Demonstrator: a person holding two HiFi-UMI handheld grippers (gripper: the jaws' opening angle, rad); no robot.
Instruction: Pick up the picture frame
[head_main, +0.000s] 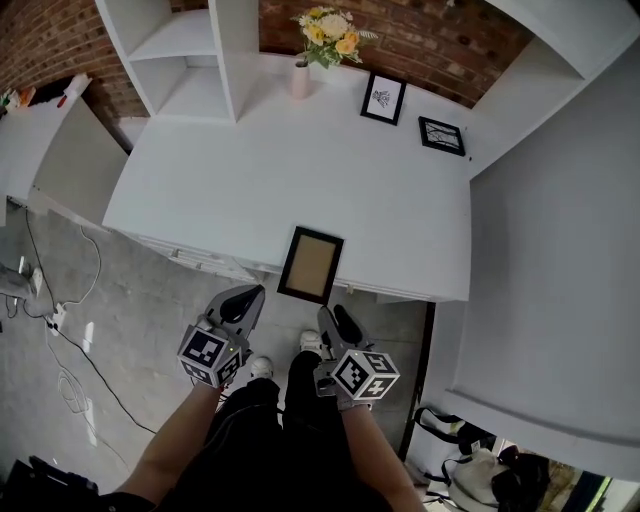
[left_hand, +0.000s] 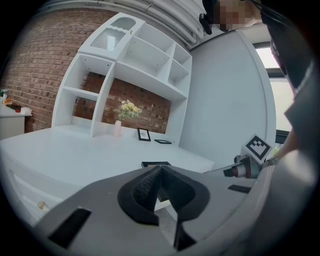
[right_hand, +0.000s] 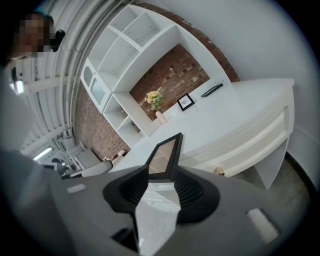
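Black picture frame (head_main: 310, 264) just ahead of open, empty right tongs (head_main: 336, 318): straddle its overhanging near edge squarely; left tongs (head_main: 245, 298) shut, empty.

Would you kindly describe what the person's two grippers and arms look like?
Both the left gripper and the right gripper have grey bodies with black ribbed pads. Each carries a cube of black-and-white square markers. The forearms show no sleeves; the trousers are dark.
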